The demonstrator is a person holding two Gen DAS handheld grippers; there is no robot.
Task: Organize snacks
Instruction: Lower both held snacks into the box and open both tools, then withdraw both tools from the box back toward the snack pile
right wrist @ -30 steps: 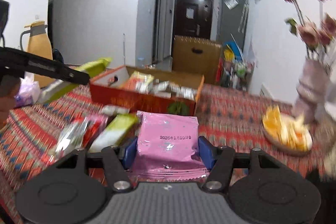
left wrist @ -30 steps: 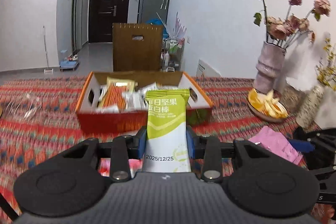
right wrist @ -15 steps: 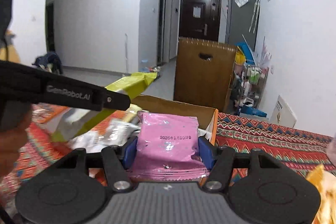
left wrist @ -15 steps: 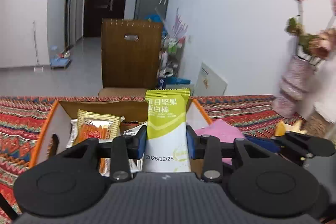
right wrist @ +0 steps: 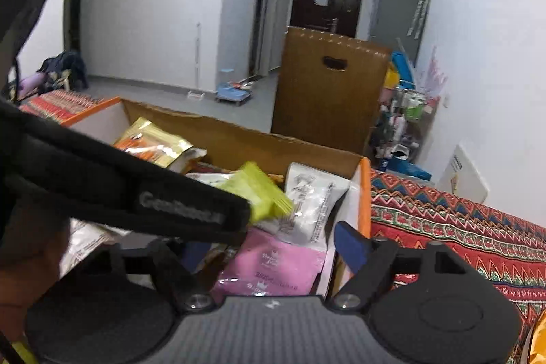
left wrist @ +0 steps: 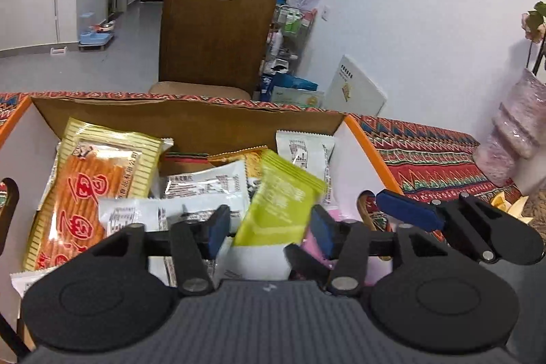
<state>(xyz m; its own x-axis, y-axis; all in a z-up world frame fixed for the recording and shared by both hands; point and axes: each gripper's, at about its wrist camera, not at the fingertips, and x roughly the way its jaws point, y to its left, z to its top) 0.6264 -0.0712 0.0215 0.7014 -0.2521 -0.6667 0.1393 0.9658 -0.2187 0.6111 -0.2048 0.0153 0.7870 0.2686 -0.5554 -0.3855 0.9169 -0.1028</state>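
Observation:
An orange cardboard box (left wrist: 372,152) holds several snack packets, among them a gold-and-orange one (left wrist: 88,186). Over the box, my left gripper (left wrist: 269,232) is opening its jaws. The green snack bar (left wrist: 279,203) leans tilted between the pads, and neither pad presses on it. My right gripper (right wrist: 271,253) is also opening at the box's right end (right wrist: 365,193). The pink packet (right wrist: 273,265) lies loose between its fingers, in the box. The left gripper's black arm (right wrist: 136,186) crosses in front and hides the right gripper's left finger. The green bar (right wrist: 259,193) shows beyond that arm.
A red patterned cloth (right wrist: 460,227) covers the table to the right of the box. A pink ribbed vase (left wrist: 512,139) stands at the far right. A brown chair back (left wrist: 218,23) rises behind the box. A hand (right wrist: 27,261) shows at the left edge.
Both grippers moved forward over the box. Their jaws spread apart; the green bar tipped over out of the left grip, and the pink packet dropped from the right grip into the box.

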